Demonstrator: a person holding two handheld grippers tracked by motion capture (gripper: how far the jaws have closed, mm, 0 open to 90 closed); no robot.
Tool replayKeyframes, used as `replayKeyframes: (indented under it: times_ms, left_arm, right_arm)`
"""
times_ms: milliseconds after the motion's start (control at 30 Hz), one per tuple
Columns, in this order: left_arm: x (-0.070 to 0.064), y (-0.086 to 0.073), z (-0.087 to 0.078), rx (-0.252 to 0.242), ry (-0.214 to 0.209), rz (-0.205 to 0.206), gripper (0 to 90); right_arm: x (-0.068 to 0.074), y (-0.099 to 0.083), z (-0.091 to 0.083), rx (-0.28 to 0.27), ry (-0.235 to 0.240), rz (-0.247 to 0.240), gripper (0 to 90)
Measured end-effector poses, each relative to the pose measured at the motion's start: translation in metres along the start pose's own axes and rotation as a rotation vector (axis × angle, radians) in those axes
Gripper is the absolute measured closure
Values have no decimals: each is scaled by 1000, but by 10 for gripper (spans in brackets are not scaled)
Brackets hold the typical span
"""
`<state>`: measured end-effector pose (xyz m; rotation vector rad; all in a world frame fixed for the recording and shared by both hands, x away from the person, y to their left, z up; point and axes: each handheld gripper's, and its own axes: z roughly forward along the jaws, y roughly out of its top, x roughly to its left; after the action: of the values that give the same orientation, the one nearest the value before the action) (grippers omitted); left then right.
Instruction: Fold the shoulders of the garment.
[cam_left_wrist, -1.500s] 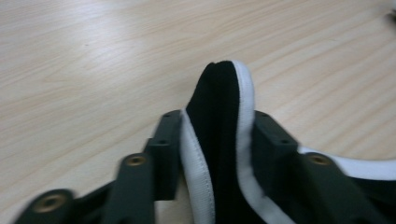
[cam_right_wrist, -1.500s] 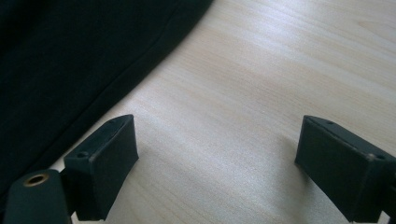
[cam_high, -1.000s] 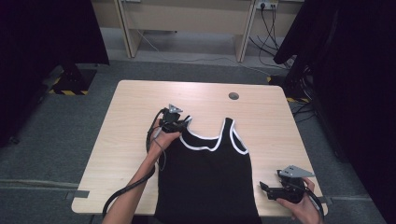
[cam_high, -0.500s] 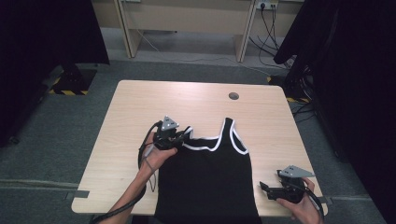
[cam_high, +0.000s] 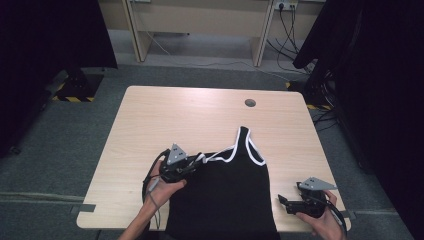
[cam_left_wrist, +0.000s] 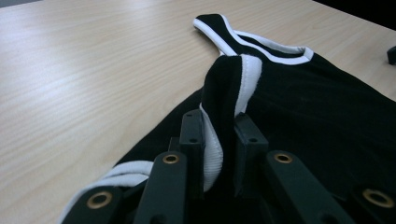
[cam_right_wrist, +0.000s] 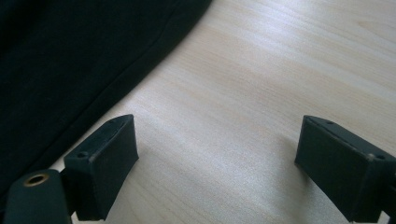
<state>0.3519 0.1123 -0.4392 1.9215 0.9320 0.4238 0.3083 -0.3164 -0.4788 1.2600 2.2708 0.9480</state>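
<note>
The left claw grips the top's strap; the far strap lies beyond. The right claw gapes beside the top's hem.

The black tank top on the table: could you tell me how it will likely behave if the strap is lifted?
The tank top is probably floppy: its strap folds limply between the left gripper's jaws. It likely drags and bunches rather than lifting flat. It looks thin, so probably light.

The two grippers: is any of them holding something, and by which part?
The left gripper is shut on the tank top, gripping one white-trimmed shoulder strap. The right gripper is open over the table and holds nothing.
</note>
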Motion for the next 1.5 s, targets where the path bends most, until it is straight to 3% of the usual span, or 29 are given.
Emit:
replayKeyframes:
  times_ms: [233,433,567,700,767,1000,1200,1300,1333,1500]
  left_arm:
    - [-6,-17,-6,20,1,11,732]
    - [-11,-30,-11,45,8,26,529]
    - [-17,-30,-21,34,-20,39,430]
    - [-26,-27,-33,19,-27,69,410]
    - [-27,-28,-34,22,-29,63,405]
    - [-15,-35,-23,58,-8,19,401]
    - [-3,-41,-16,96,35,3,340]
    - [3,-41,-10,117,59,12,325]
    - [11,-41,-3,133,87,19,320]
    - [25,-42,8,162,104,5,335]
  right_arm:
    - [0,0,0,0,0,0,132]
    - [0,0,0,0,0,0,132]
    - [0,0,0,0,0,0,132]
    - [0,0,0,0,0,0,132]
    - [0,0,0,0,0,0,132]
    - [0,0,0,0,-1,0,132]
    - [0,0,0,0,-1,0,132]
    - [0,0,0,0,-1,1,132]
    - [0,0,0,0,-1,1,132]
    - [0,0,0,0,-2,1,132]
